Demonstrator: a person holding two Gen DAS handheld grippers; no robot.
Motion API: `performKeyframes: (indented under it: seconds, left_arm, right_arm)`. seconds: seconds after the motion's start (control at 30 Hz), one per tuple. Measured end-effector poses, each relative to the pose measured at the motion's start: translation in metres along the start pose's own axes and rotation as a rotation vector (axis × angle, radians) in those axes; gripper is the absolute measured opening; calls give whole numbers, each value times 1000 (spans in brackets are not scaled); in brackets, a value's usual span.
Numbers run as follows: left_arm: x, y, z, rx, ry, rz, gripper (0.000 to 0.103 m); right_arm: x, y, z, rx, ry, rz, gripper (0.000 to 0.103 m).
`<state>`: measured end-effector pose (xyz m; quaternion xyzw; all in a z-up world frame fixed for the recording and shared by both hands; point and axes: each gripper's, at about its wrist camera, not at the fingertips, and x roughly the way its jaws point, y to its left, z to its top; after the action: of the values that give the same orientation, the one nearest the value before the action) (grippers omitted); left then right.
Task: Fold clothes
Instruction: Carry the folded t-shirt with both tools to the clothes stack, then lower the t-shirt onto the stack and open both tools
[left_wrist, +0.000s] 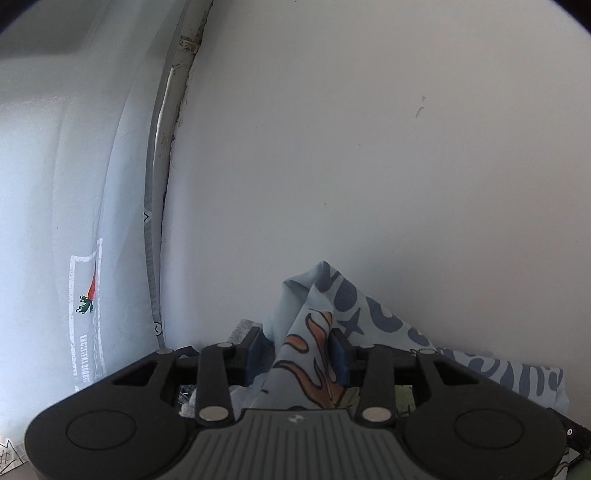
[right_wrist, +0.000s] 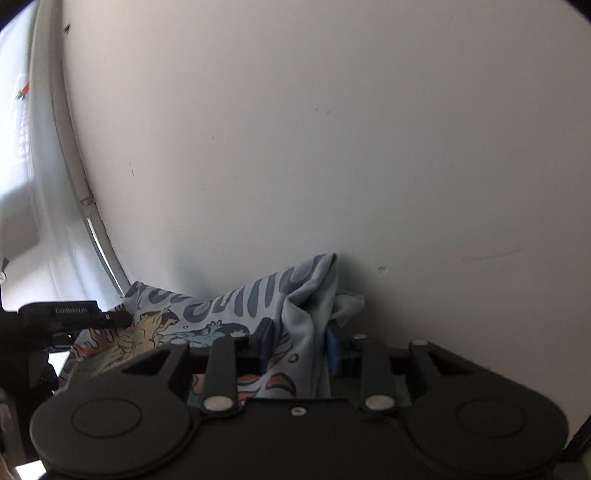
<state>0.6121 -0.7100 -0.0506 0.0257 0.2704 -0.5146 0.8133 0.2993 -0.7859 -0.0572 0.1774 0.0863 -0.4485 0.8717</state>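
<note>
A light blue garment (left_wrist: 317, 332) with dark blue lettering and orange cartoon print is held up in front of a white wall. My left gripper (left_wrist: 301, 349) is shut on a bunched edge of it. My right gripper (right_wrist: 295, 341) is shut on another bunched part of the same garment (right_wrist: 258, 299), which stretches leftward between the two. The left gripper's black body (right_wrist: 70, 317) shows at the left of the right wrist view. The lower part of the garment is hidden behind the gripper bodies.
A white wall (left_wrist: 369, 147) fills both views close ahead. A translucent plastic cover with a carrot logo (left_wrist: 86, 291) hangs at the left, beside a grey vertical strip (left_wrist: 155, 229).
</note>
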Motion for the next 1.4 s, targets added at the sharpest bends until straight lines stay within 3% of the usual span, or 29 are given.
performKeyframes:
  seconds: [0.07,0.13,0.2,0.23,0.37,0.43,0.5,0.6,0.7,0.73,0.77,0.87,0.97,1.03,1.17,1.4]
  left_arm:
    - [9,1,-6,7,-11,38,73]
    - [17,3,-11,14,-13,55,73]
    - [30,10,-12,-10,-15,50,77]
    - [36,14,-12,-22,-16,47,80]
    - [50,29,-17,-83,-4,39,85]
    - [54,39,-20,-119,-1,34,87]
    - [59,48,-27,-171,12,2,89]
    - [65,53,-35,-215,16,-24,91]
    - [55,48,-33,-209,16,-1,93]
    - [51,44,-30,-195,13,15,93]
    - [45,40,-28,-174,5,34,94]
    - [15,27,-24,-135,-29,64,95]
    - [-30,21,-24,-135,-59,56,97]
    - [-69,12,-32,-123,-100,95,99]
    - [-149,-5,-55,-117,-197,215,101]
    - [-298,-53,-121,-98,-395,418,103]
  right_arm:
    - [-15,21,-5,-162,-128,-112,36]
    - [-26,31,-7,-252,-258,-167,38]
    - [-22,29,-6,-251,-273,-76,28]
    - [-11,30,-5,-239,-221,-16,26]
    - [35,28,-21,-186,-25,-38,24]
    - [53,9,-36,-56,100,-17,24]
    - [60,0,-39,8,160,-12,25]
    - [60,9,-36,-90,159,-27,27]
    - [58,8,-26,-116,175,-22,30]
    - [57,7,-22,-123,179,-22,33]
    - [53,7,-17,-130,174,-24,44]
    - [31,-2,-9,-179,135,12,78]
    - [13,6,-8,-253,104,65,81]
    - [1,14,-6,-287,85,88,84]
    - [-33,18,-3,-296,53,203,100]
    - [-111,35,-14,-395,-14,400,103]
